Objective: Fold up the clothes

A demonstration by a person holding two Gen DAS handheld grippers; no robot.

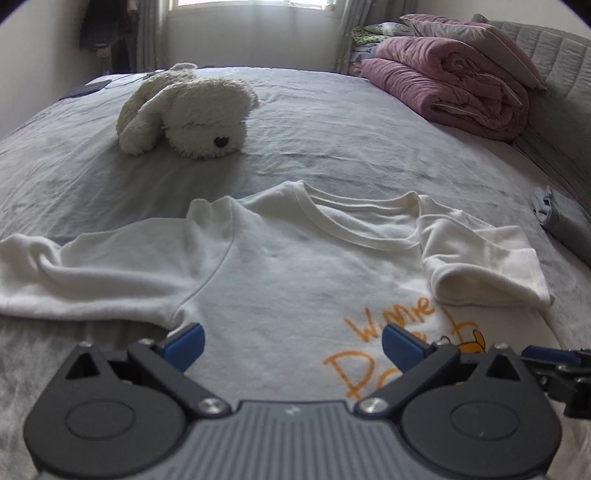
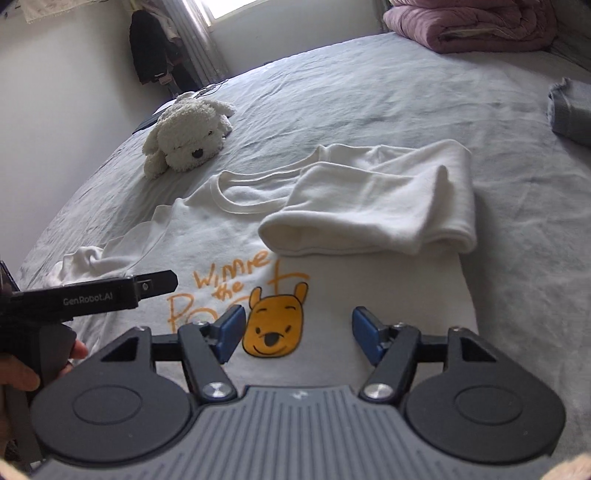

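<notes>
Grey bed (image 1: 332,122) carries a white T-shirt (image 1: 280,266), one sleeve (image 2: 369,206) folded inward; left gripper (image 1: 293,341) and right gripper (image 2: 298,332) hover above it, jaws apart, empty.

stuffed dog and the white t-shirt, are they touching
Apart. The right wrist view shows bare grey sheet between the stuffed dog and the white t-shirt.

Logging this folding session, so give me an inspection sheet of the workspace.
Surface: grey bed sheet, wrinkled.
Job's things: white T-shirt lying print up, one sleeve folded onto the chest, the other sleeve rumpled.
Clutter: plush dog; folded grey garment.
Grippers: left gripper and right gripper open, empty, over the shirt.
Cables: thin cord at the bed's far edge.
Surroundings: pink quilt, window.
</notes>
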